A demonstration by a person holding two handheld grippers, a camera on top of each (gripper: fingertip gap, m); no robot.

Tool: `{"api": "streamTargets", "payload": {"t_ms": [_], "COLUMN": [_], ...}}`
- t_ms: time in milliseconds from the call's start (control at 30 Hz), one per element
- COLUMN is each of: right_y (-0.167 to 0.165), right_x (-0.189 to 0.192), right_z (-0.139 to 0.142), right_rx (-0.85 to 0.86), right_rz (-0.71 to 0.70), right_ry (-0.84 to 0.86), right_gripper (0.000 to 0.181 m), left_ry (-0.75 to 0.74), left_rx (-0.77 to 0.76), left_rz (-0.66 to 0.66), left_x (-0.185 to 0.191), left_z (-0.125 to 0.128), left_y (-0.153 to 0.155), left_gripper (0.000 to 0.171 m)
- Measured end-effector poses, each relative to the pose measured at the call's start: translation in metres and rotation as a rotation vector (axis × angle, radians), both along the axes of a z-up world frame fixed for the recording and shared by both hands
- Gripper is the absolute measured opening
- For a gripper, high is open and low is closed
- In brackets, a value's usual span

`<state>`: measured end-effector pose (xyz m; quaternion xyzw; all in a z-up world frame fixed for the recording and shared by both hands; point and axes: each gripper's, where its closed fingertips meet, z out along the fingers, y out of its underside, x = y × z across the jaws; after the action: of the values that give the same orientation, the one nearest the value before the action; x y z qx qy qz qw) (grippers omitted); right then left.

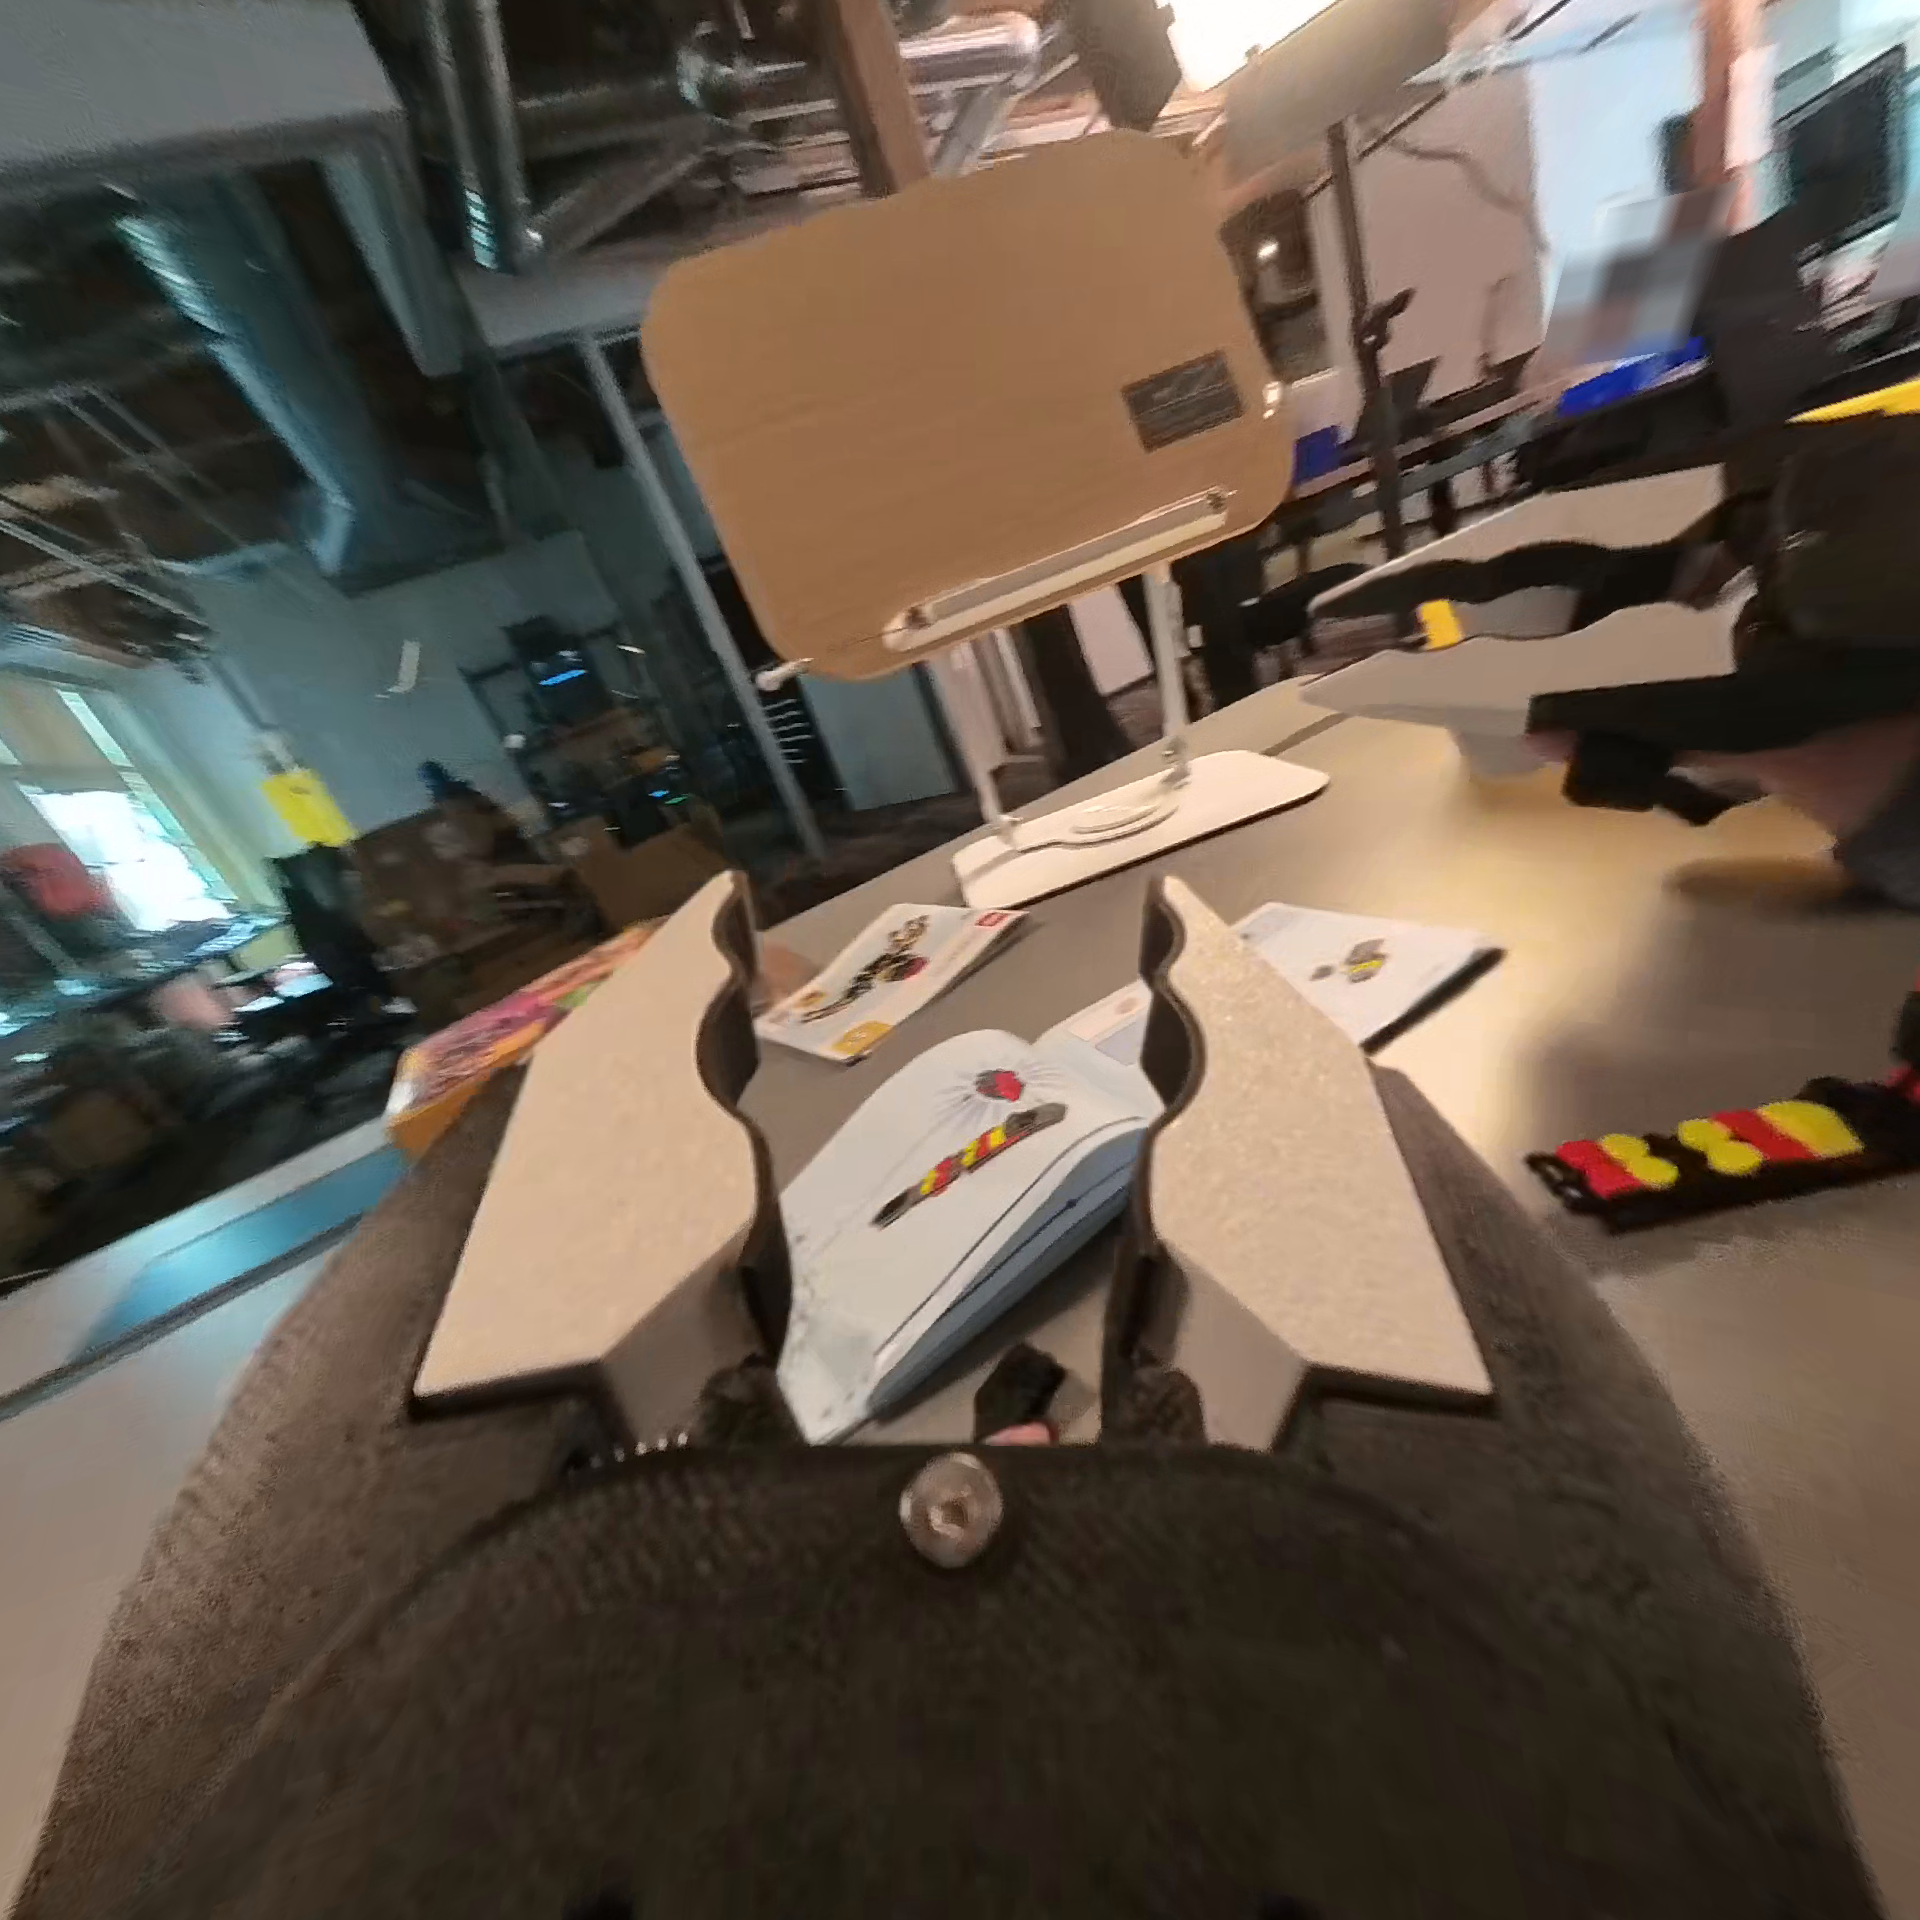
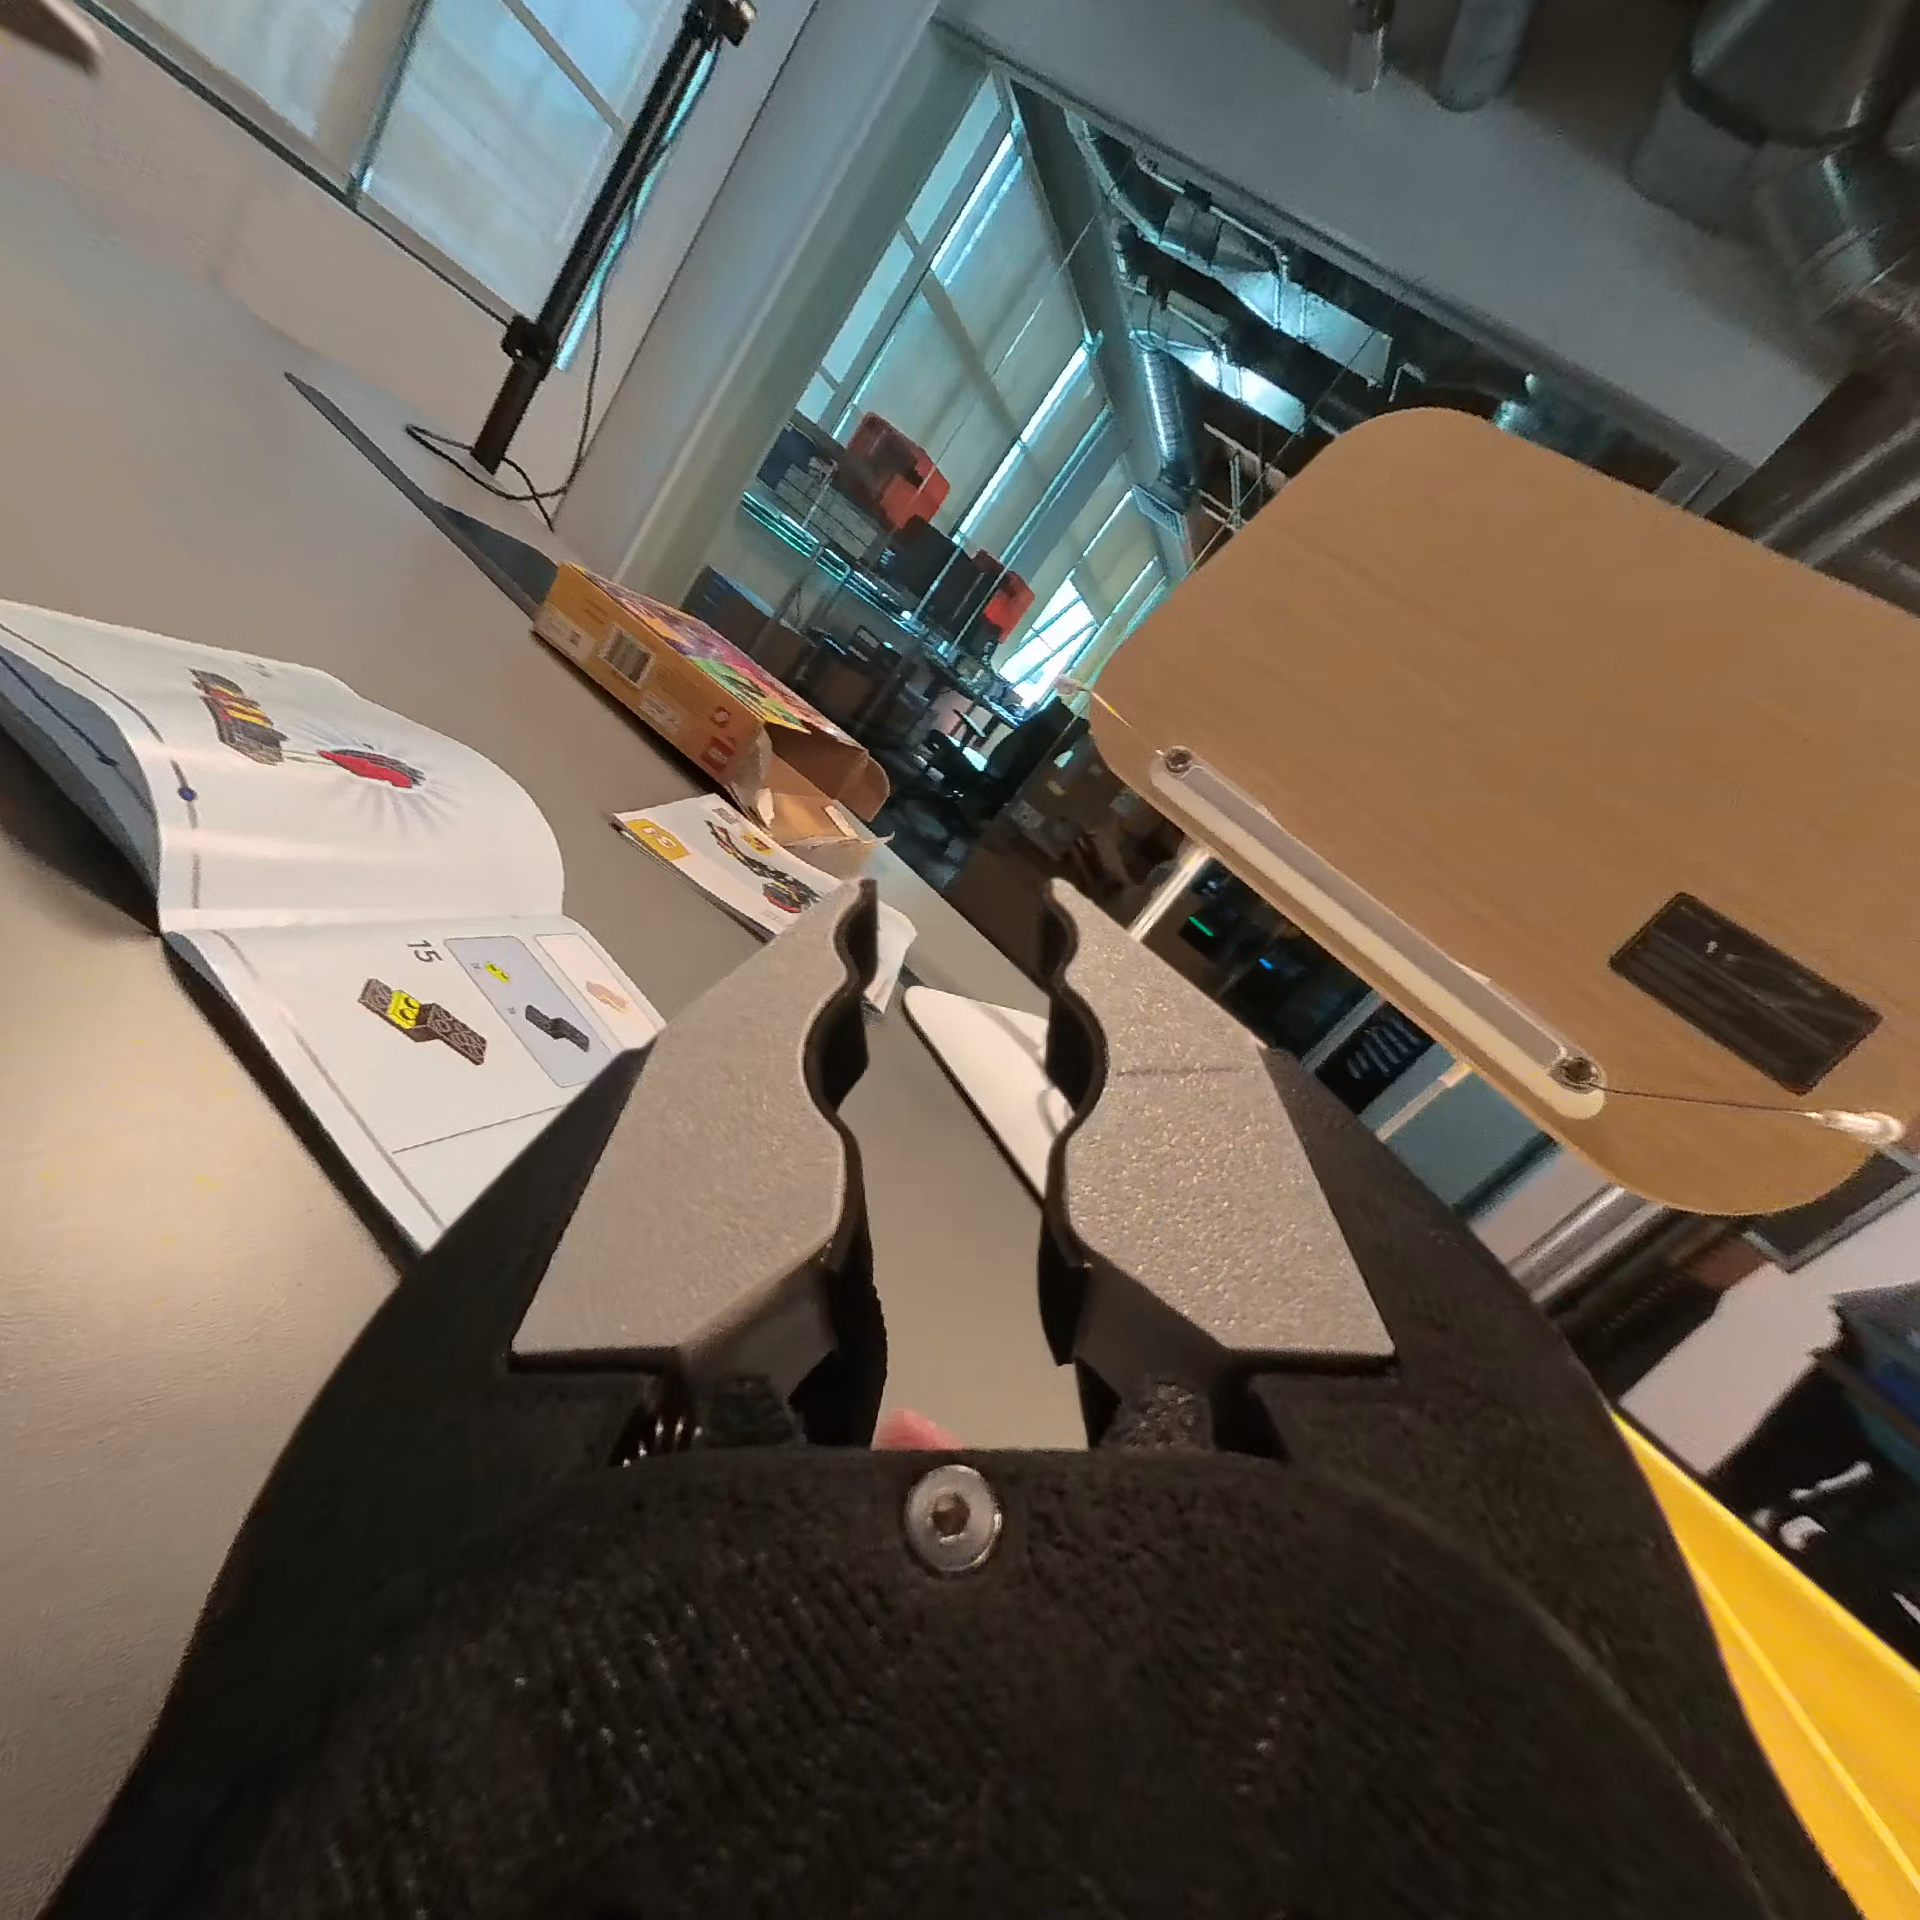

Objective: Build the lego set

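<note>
Strip point(image 1: 1714, 1153) of black, red, yellow bricks part-built on worktop point(image 1: 1558, 1403); open booklet point(image 2: 343, 862) shows more steps left. Left claw point(image 1: 948, 987) wide, empty; right claw point(image 2: 956, 940) narrow, empty.

Grey desk point(image 1: 1558, 1039) strewn with lego papers and parts

An open instruction booklet point(image 1: 966, 1174) lies near the middle; beyond it a smaller leaflet point(image 1: 883, 977) and a second open booklet point(image 1: 1371, 966). An opened orange lego box point(image 2: 686, 675) rests at the far edge, just beside the leaflet. The white base point(image 1: 1132, 821) of a wooden-board stand sits behind them. A black, red and yellow brick strip point(image 1: 1714, 1153) lies apart, to the right
</note>
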<state>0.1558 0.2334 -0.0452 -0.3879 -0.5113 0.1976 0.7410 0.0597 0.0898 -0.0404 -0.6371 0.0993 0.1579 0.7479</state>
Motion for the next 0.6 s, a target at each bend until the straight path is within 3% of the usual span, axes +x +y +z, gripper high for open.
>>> {"api": "streamTargets", "payload": {"t_ms": [200, 433, 533, 600], "right_y": [0.003, 0.018, 0.03, 0.009], "right_x": [-0.005, 0.008, 0.033, 0.045], "right_z": [0.001, 0.011, 0.041, 0.083], "right_rx": [0.046, -0.04, -0.03, -0.037], "right_rz": [-0.023, -0.053, -0.168, -0.165], "right_ry": [0.004, 0.109, 0.231, 0.321], "right_gripper": [0.041, 0.042, 0.037, 0.034], "left_ry": [0.099, 0.009, -0.023, -0.028], "left_rx": [0.062, 0.115, 0.137, 0.151], "left_rz": [0.13, 0.21, 0.221, 0.211], "left_x": [-0.002, -0.023, -0.03, -0.03], "left_z": [0.009, 0.016, 0.018, 0.02], "left_y": [-0.044, -0.085, -0.097, -0.105], "left_gripper": [0.085, 0.089, 0.089, 0.089]}}
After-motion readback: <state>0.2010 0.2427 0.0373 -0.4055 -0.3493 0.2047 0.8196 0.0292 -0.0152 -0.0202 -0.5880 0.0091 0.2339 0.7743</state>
